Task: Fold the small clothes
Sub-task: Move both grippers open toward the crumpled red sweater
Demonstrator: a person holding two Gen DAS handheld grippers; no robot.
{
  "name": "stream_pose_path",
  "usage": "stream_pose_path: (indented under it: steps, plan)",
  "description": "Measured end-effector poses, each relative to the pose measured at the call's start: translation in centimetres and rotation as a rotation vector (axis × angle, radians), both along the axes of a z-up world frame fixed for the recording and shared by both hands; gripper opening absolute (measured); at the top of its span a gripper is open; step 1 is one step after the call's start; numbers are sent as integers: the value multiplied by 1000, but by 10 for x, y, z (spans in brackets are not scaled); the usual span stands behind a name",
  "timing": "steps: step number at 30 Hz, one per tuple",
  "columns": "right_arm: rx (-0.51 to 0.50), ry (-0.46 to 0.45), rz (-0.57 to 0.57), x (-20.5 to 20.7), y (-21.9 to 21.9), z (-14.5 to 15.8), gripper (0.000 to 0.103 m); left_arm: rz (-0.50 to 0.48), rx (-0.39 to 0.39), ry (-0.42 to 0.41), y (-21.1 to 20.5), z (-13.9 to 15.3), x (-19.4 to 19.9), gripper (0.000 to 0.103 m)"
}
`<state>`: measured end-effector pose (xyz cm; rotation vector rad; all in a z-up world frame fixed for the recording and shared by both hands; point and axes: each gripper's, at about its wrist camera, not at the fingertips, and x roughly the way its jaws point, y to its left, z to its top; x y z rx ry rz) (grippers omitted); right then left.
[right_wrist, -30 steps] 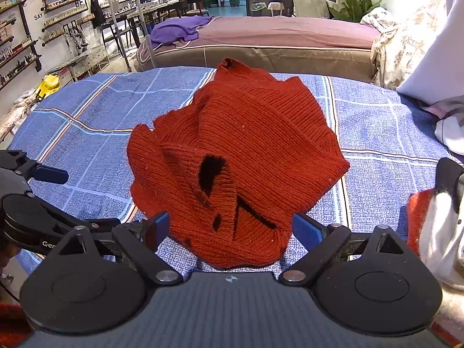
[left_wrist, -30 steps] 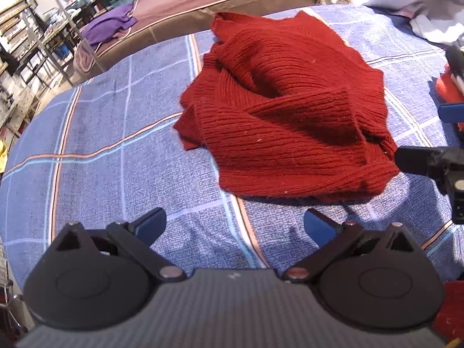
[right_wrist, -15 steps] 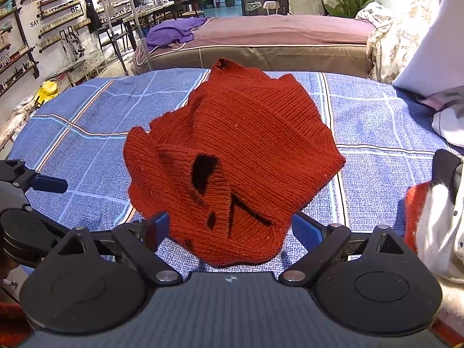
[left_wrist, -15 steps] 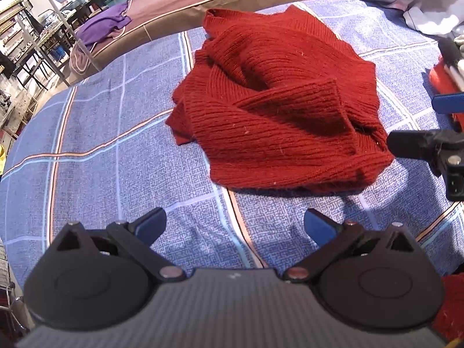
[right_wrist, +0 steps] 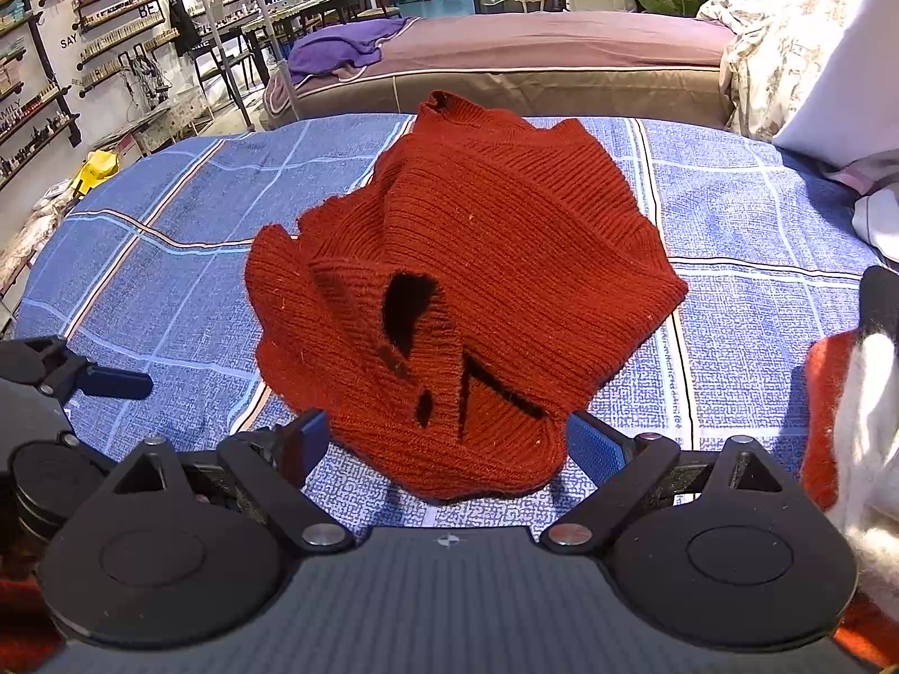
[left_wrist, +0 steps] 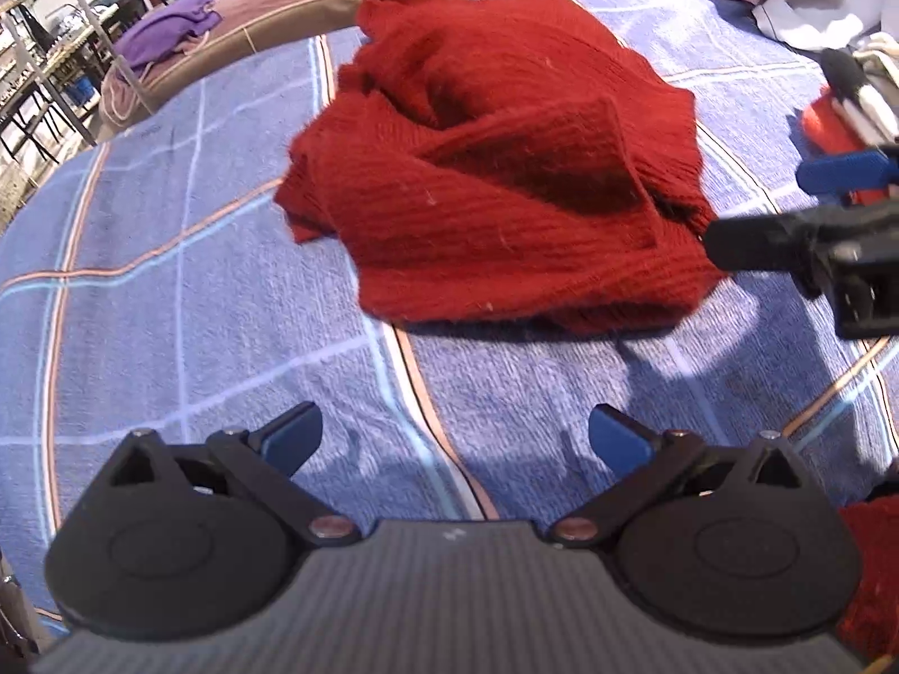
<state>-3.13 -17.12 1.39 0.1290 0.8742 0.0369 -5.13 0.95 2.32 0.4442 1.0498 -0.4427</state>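
Both grippers are empty with jaws wide: the right gripper sits right at the near hem of the sweater, the left gripper hangs over bare bed a bit short of it. The sweater's a crumpled heap mid-bed, so I'd pinch one layer of hem on each side and spread it flat before any folding. Can't tell where the sleeves or neck run in that bunch, and the red-and-white stuff at the right edge is cut off.
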Motion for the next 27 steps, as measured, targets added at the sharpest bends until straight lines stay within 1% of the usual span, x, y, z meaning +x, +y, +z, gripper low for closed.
stream_pose_path:
  steps: [3,5,9,14,17,23,27]
  plan:
    - [6,2,-6,0,-1,-1,103,34,-18,37,3,-3,1,103]
    - [14,3,-6,0,-1,-2,103,52,-19,42,6,-4,2,103]
    - [11,2,4,0,2,-2,103,60,64,16,5,-5,5,103]
    - [4,0,3,-1,1,-3,103,88,7,26,10,0,7,103]
    - [6,-3,-3,-2,-1,-3,103,85,27,6,8,-1,7,103]
    - [23,-7,-7,-4,-4,-4,103,81,37,23,4,-4,6,103]
    - [8,-11,-7,-4,-4,-4,103,81,42,23,2,-6,5,103]
